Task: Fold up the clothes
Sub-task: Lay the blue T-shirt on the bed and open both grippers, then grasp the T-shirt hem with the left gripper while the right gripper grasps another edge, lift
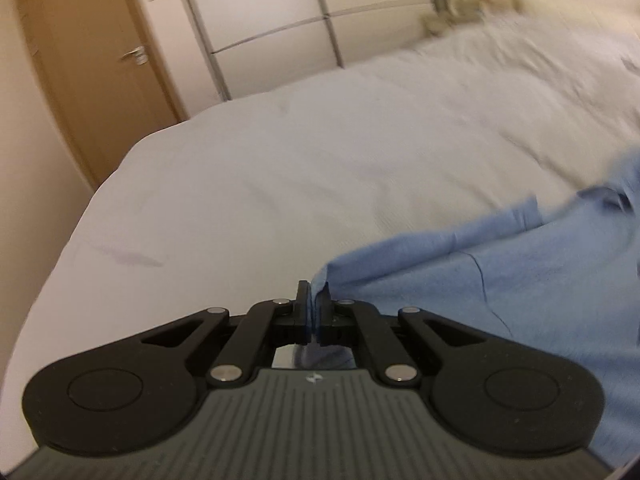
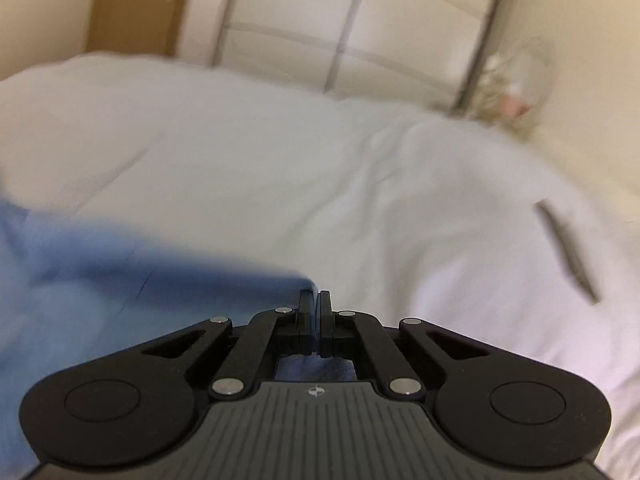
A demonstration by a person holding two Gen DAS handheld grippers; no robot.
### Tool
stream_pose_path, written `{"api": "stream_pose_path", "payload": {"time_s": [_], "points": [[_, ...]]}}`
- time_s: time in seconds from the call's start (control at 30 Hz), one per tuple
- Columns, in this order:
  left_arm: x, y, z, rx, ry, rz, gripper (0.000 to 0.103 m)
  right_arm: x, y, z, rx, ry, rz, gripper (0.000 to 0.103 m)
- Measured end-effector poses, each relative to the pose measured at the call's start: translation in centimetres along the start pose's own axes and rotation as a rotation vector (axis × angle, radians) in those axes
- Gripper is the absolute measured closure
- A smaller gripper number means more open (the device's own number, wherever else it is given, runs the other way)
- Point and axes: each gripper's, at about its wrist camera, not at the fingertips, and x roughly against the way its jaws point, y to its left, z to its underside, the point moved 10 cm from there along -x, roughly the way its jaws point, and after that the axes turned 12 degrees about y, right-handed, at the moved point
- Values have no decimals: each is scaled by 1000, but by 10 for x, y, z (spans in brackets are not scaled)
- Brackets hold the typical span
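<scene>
- Above the white bed [image 1: 280,168], a blue garment [image 1: 500,264] hangs stretched between both tools.
- Left gripper [image 1: 314,304] is clamped on one edge; right gripper [image 2: 316,304] pinches another.
- Judged step: carrying or spreading the cloth mid-fold; blur suggests motion.
- Next calls for keeping the held edge taut and level over the bed.

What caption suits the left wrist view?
Left gripper shut on a blue garment above a white bed.

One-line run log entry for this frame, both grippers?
task: fold clothes | left gripper: shut on blue garment | right gripper: shut on blue garment | surface: white bed | views blurred
</scene>
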Motion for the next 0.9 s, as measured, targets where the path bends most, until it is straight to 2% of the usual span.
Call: {"api": "stream_pose_path", "payload": {"time_s": [0.13,0.2,0.27,0.3,0.33,0.37,0.43,0.57,0.67,0.7,0.77,0.87,0.9], "points": [[-32,-3,4,11,51,-2,102,-10,-9,-18,2,4,114,103],[-50,-8,14,23,102,0,99,-15,-13,-27,4,6,171,103],[-63,-11,26,36,138,-7,93,-20,-17,-34,3,12,221,83],[-64,-11,29,43,134,-9,90,-22,-15,-30,-1,25,224,77],[-62,-8,32,56,123,-16,80,-21,-14,-26,-5,28,230,70],[-58,-5,36,68,111,-24,68,-16,-12,-22,-7,15,236,68],[-44,2,41,90,86,-41,66,-1,-6,-12,-16,-7,212,68],[-2,-4,56,99,40,-43,64,57,20,14,-56,-68,46,67],[40,-35,73,52,5,0,59,104,63,38,-25,-77,-180,54],[53,-45,79,36,-7,14,57,119,77,47,-5,-75,-250,53],[84,-73,94,-6,-35,59,52,151,105,65,35,-70,-392,47],[131,-125,123,-85,-75,160,49,202,146,94,95,-62,-604,47],[147,-143,133,-116,-91,195,49,216,154,103,106,-58,-650,47]]}}
